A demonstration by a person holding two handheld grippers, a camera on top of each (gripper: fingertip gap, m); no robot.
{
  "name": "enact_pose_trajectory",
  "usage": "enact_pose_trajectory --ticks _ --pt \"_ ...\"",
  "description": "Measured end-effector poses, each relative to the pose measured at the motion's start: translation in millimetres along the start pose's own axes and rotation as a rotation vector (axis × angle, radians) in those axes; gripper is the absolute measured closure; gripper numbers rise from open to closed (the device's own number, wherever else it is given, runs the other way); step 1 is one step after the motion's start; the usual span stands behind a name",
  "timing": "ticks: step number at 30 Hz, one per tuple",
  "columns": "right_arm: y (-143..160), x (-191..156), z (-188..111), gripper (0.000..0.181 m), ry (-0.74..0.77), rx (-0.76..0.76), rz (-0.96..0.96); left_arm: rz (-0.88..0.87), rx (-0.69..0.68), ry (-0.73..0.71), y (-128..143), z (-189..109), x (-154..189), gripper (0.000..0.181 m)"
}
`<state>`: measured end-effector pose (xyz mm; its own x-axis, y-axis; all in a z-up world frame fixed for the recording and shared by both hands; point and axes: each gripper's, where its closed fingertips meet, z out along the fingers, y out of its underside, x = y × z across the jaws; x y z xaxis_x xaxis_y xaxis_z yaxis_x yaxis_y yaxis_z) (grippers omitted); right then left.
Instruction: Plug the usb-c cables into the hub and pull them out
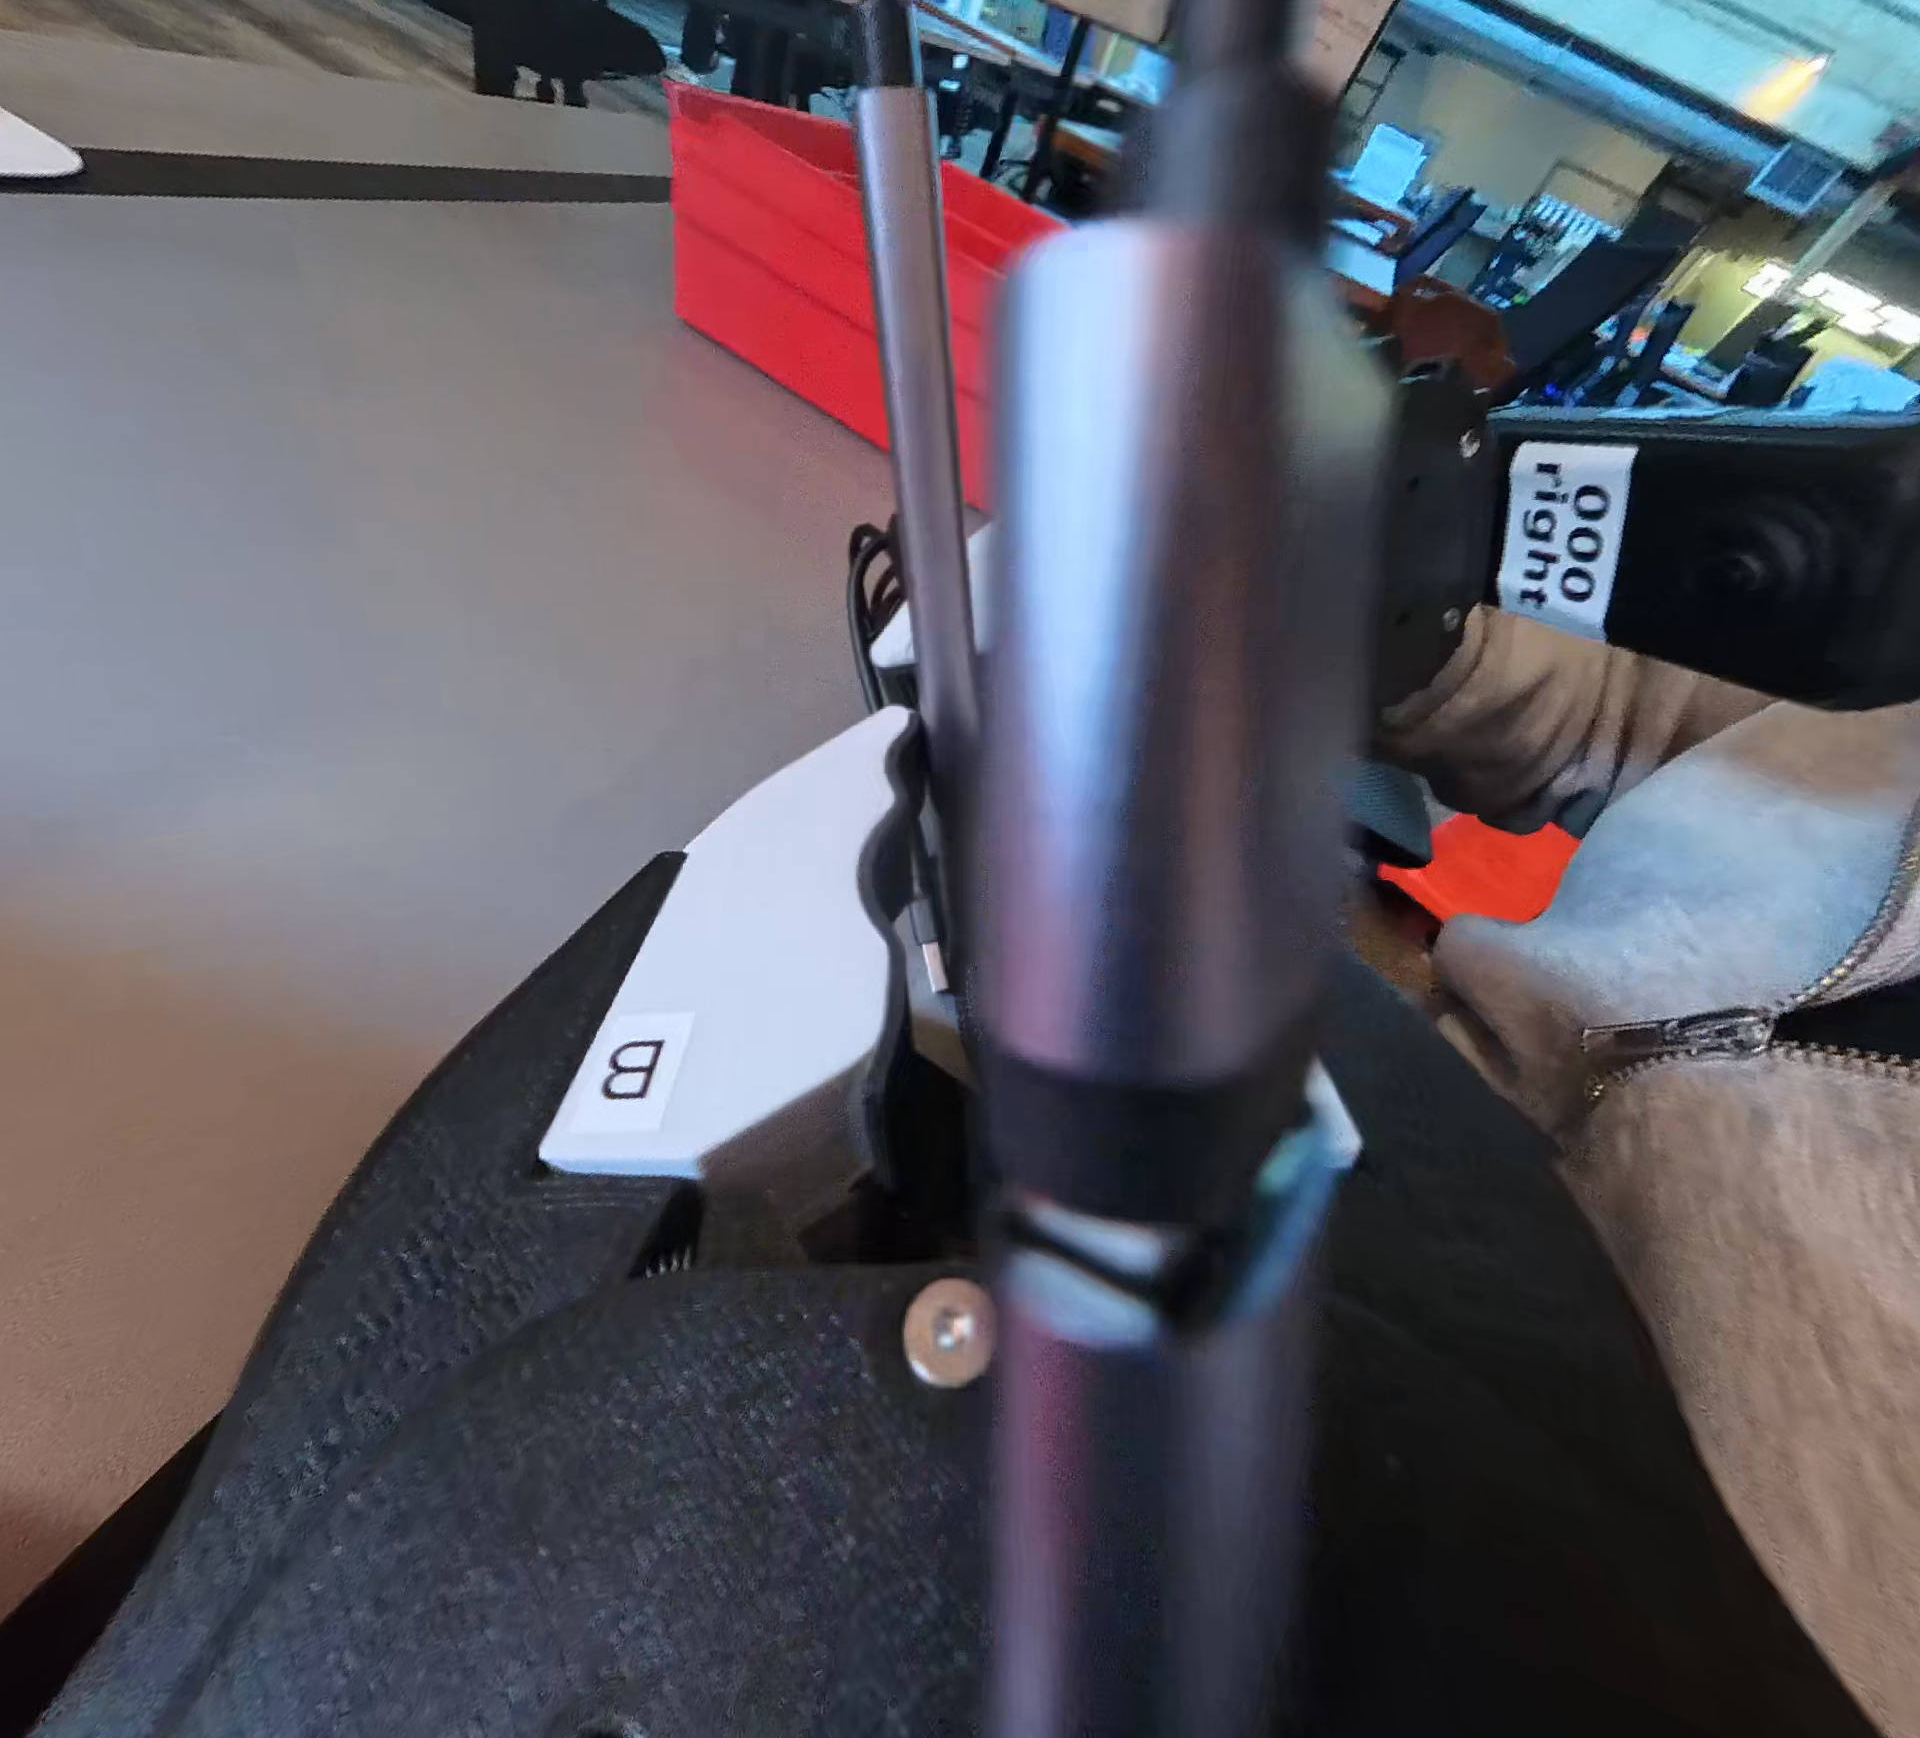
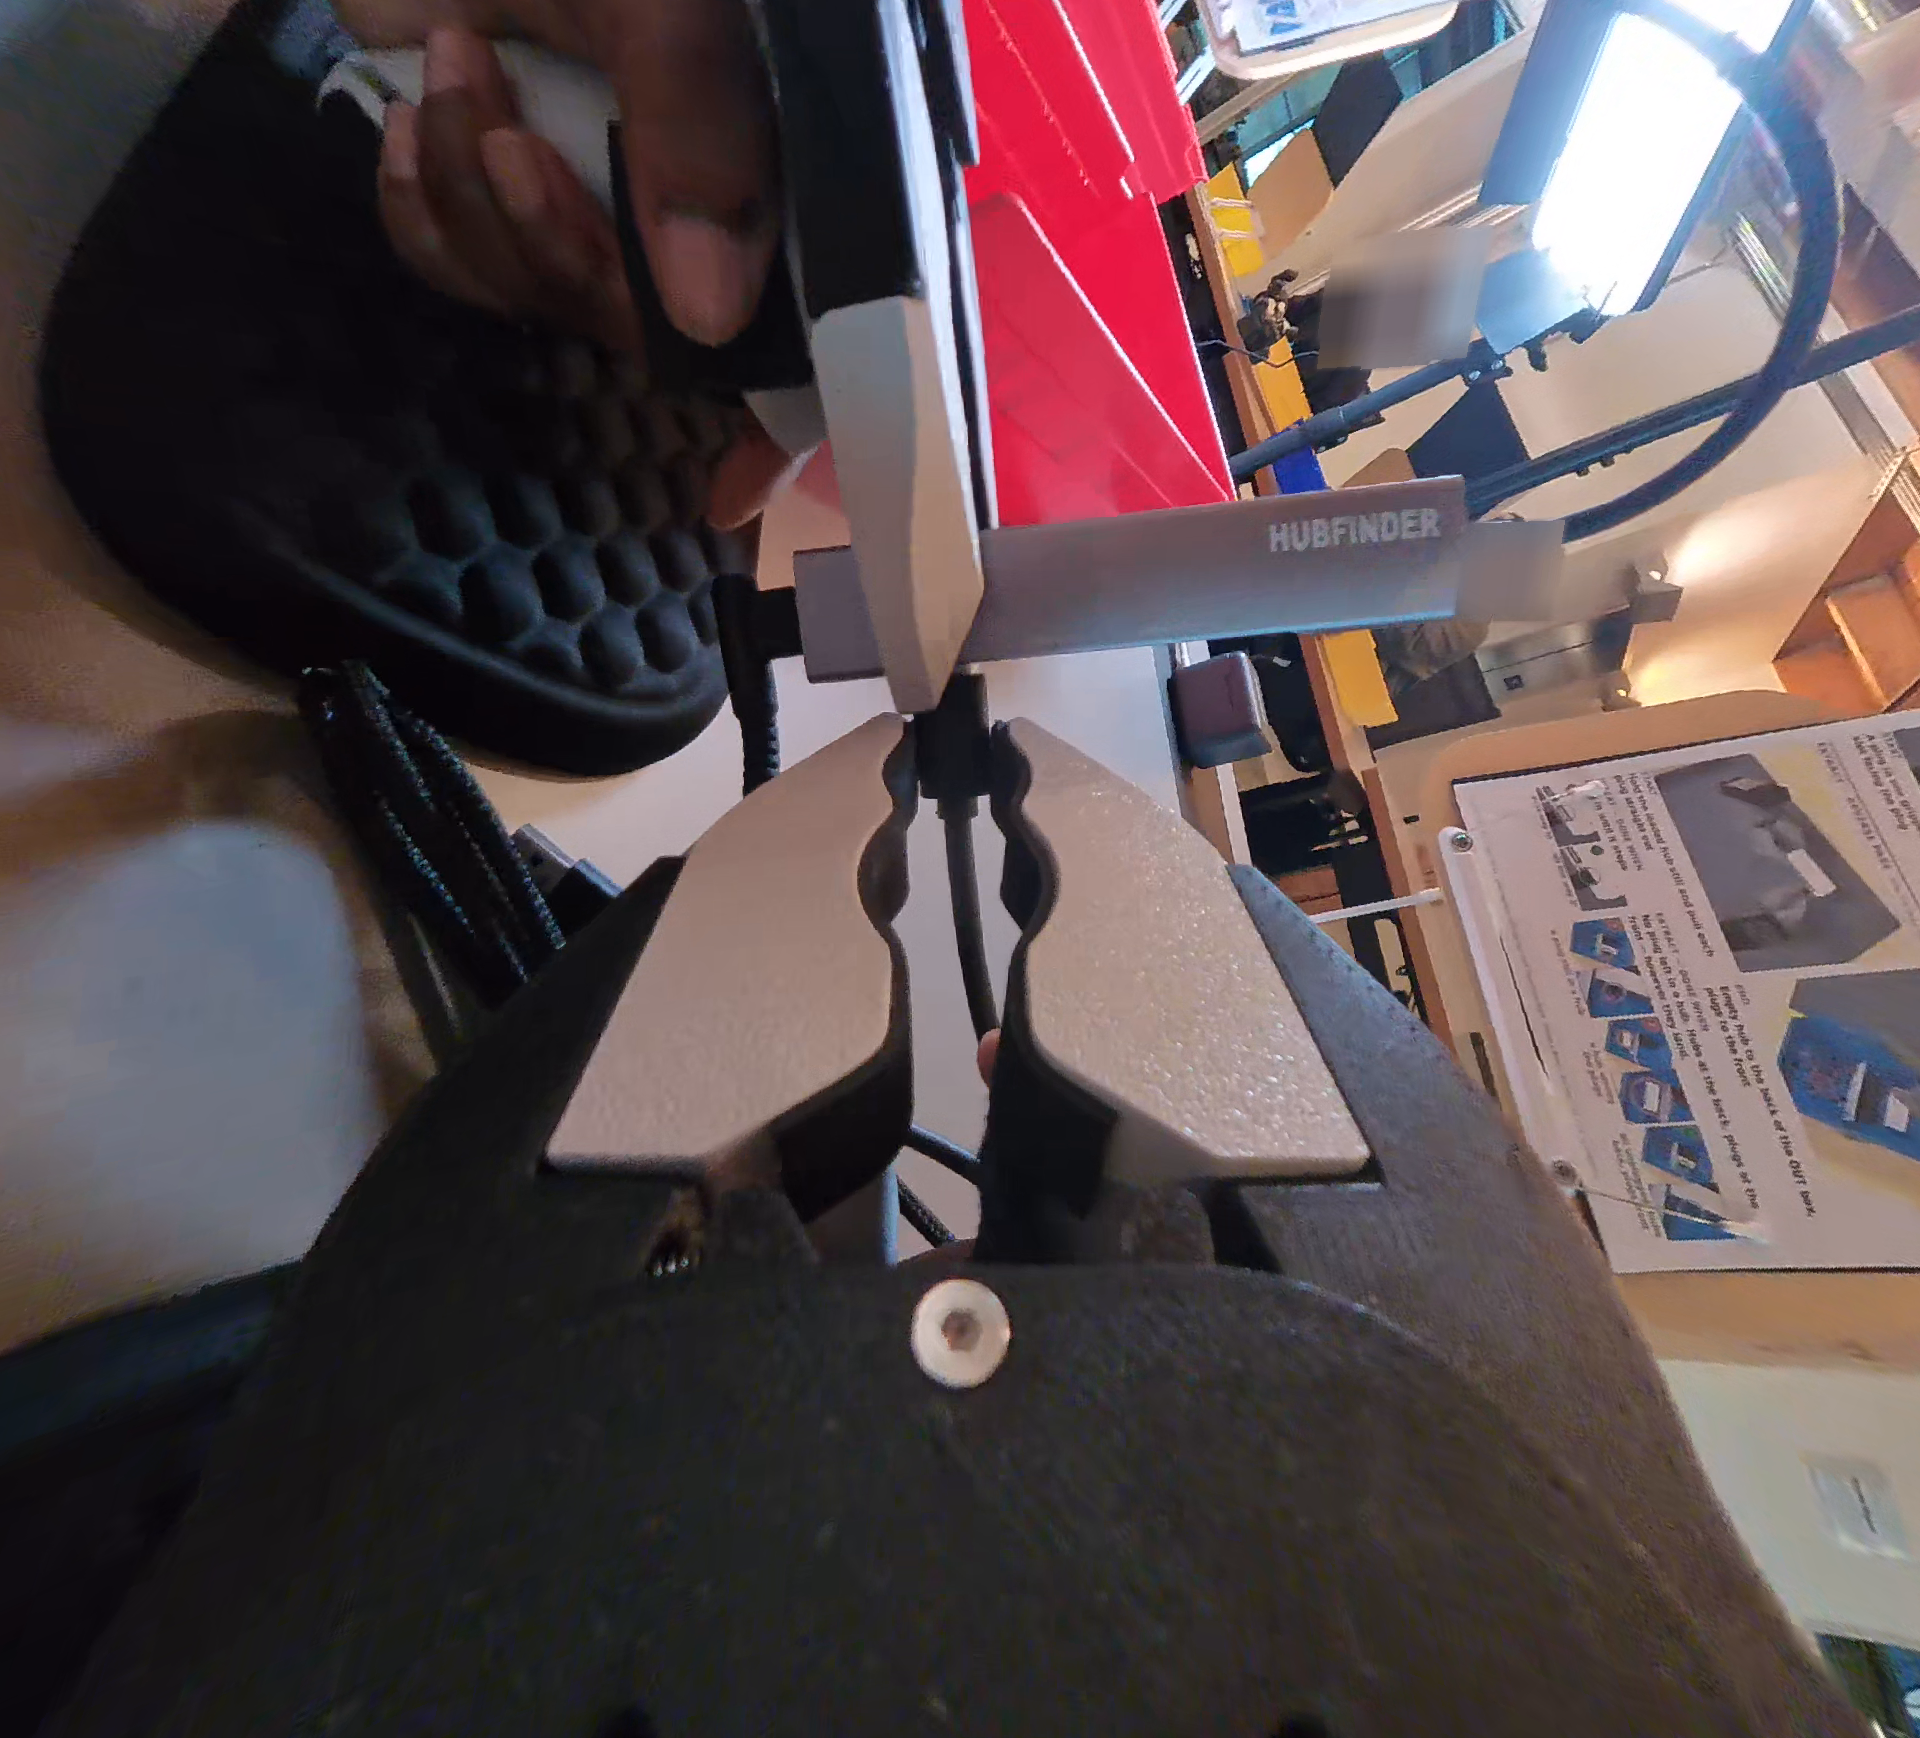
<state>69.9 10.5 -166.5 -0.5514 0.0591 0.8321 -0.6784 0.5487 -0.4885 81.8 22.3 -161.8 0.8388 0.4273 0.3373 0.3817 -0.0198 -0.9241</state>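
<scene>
Mid-frame, the left gripper clamps the grey hub steady; below it, the right gripper pinches the black usb-c plug at the hub's edge, apparently for a straight pull or push.

Bright white panel lamps blow out the right wrist view's upper right. The close grey metal hub is blurred; edges bend fisheye-style.

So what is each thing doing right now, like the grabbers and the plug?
left gripper: shut on the hub, held off the table
hub: grey bar, clamped crosswise
right gripper: fingers shut on the black plug
black plug: at the hub's edge; seating hidden
black cable: trails back between the fingers
red bin: resting on the table
</scene>
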Motion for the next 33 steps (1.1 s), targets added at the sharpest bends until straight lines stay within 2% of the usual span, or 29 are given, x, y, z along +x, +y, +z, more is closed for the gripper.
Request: enact_pose_trajectory --ticks 1,5,6,10,16,17,18,19,20,21,22,23,24,26,29,33 --pt "0 -1 -2 0.168 -0.003 0.004 -0.007 0.012 -0.007 0.003 1 0 2 0.172" --pt "3 -4 -2 0.167 0.035 -0.033 -0.081 0.019 -0.052 -0.022 6 3 1 0.172" --pt "3 -6 -1 0.161 0.049 -0.048 -0.112 0.013 -0.058 -0.013 7 3 2 0.172" --pt "4 -10 4 0.167 0.087 -0.092 -0.223 0.014 -0.109 -0.019 14 5 4 0.172" --pt "4 -10 5 0.167 0.111 -0.059 -0.205 0.111 -0.095 -0.119 14 4 3 0.172" --pt "9 -9 4 0.172 0.114 -0.078 -0.195 0.117 -0.093 -0.128 14 3 3 0.172" --pt "56 1 1 0.167 0.137 -0.318 -0.207 0.129 -0.070 -0.153 10 -4 0 0.171" --pt "104 14 -13 0.167 0.176 -0.472 -0.208 0.118 -0.012 -0.215 -1 -26 -10 0.172" --pt "103 22 -23 0.168 0.189 -0.388 -0.133 0.064 0.045 -0.254 -9 -46 -20 0.172" --pt "58 31 -24 0.168 0.208 -0.197 0.021 0.017 0.081 -0.227 -13 -49 -18 0.172" --pt "8 41 -24 0.168 0.233 -0.021 0.097 0.018 0.074 -0.195 -13 -38 -11 0.172" --pt "-19 49 -23 0.168 0.262 0.043 0.082 0.057 0.065 -0.175 -15 -26 -3 0.172" --pt "-20 57 -22 0.168 0.283 0.017 0.070 0.110 0.053 -0.188 -18 -20 0 0.172" --pt "-8 74 -30 0.168 0.297 0.027 0.146 0.194 0.039 -0.240 -23 -26 -5 0.172" --pt "5 113 -59 0.168 0.350 0.046 0.302 0.156 0.047 -0.257 -17 -37 -17 0.172" --pt "0 162 -100 0.168 0.394 0.167 0.504 0.135 0.077 -0.306 -11 -36 -28 0.172"
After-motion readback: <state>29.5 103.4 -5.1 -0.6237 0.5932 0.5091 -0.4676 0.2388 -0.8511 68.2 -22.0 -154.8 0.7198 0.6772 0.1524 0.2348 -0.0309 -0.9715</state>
